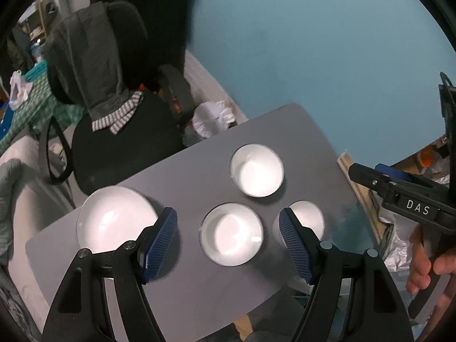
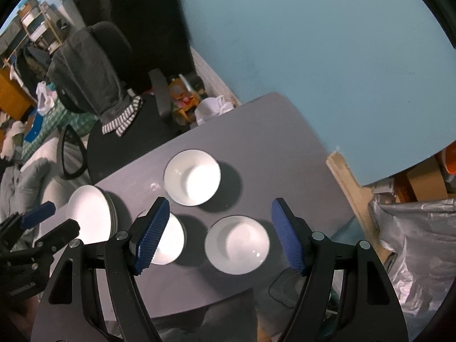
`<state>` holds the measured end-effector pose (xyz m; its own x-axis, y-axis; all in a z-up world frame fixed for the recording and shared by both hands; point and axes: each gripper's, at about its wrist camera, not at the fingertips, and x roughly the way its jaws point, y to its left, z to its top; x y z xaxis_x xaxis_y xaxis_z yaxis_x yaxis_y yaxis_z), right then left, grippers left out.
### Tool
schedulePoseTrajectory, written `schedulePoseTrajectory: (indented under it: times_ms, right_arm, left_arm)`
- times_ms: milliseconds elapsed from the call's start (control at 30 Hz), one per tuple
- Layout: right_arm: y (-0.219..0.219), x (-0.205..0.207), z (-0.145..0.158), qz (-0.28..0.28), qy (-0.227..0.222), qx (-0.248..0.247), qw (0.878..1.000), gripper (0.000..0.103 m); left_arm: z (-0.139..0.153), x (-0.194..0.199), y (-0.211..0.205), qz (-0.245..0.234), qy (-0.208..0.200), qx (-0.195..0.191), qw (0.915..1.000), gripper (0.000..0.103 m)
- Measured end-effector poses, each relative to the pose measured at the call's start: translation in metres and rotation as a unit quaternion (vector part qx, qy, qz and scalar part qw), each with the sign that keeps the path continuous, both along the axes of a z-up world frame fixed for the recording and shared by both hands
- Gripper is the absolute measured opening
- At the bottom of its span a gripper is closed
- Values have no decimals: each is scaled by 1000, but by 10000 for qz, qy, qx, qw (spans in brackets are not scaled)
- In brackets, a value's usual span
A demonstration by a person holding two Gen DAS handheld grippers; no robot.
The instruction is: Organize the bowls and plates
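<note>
Left gripper (image 1: 228, 240) spread wide, empty, above middle bowl (image 1: 231, 233) centred between its fingers; plate stack (image 1: 114, 222) outside the left finger. Right gripper (image 2: 221, 233) likewise parted, empty, over nearest bowl (image 2: 237, 244). Risk: glazed rims slipping from pads, or grippers colliding. Stacked plate edges evident only from right wrist.

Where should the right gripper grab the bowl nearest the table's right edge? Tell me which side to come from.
Grip the rim of that bowl, one finger inside and one outside. It sits upright and open, too wide to span easily. Come down from above at its right side, away from the neighbouring bowl on its left. The right gripper is already open above it.
</note>
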<state>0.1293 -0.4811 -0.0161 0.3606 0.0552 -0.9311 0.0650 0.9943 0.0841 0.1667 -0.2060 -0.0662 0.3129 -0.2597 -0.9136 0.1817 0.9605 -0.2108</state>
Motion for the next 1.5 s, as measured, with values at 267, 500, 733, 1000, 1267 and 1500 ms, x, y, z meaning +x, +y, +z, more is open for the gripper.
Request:
schedulePoseTrajectory:
  times_ms: [267, 500, 733, 1000, 1267, 1500]
  right_arm:
    - [27, 6, -35, 398, 127, 171, 9990, 73]
    - [41, 12, -70, 610, 355, 271, 9971, 73]
    - [53, 17, -94, 1032, 419, 283, 9934, 73]
    - [63, 23, -121, 1502, 620, 387, 9859, 73]
    - [60, 23, -145, 1601, 940, 543, 9811, 73]
    - [57, 22, -161, 1690, 1206, 696, 9757, 68]
  left_arm:
    - [-31, -3, 15, 119, 178, 92, 9997, 75]
    - [-63, 1, 23, 247, 476, -20, 9986, 75]
    - [-93, 5, 26, 417, 690, -6, 9967, 75]
    - [-127, 2, 34, 679, 973, -80, 9929, 75]
    - [-144, 1, 37, 790, 1151, -169, 9901, 75]
    - [-158, 4, 29, 664, 1246, -49, 9900, 75]
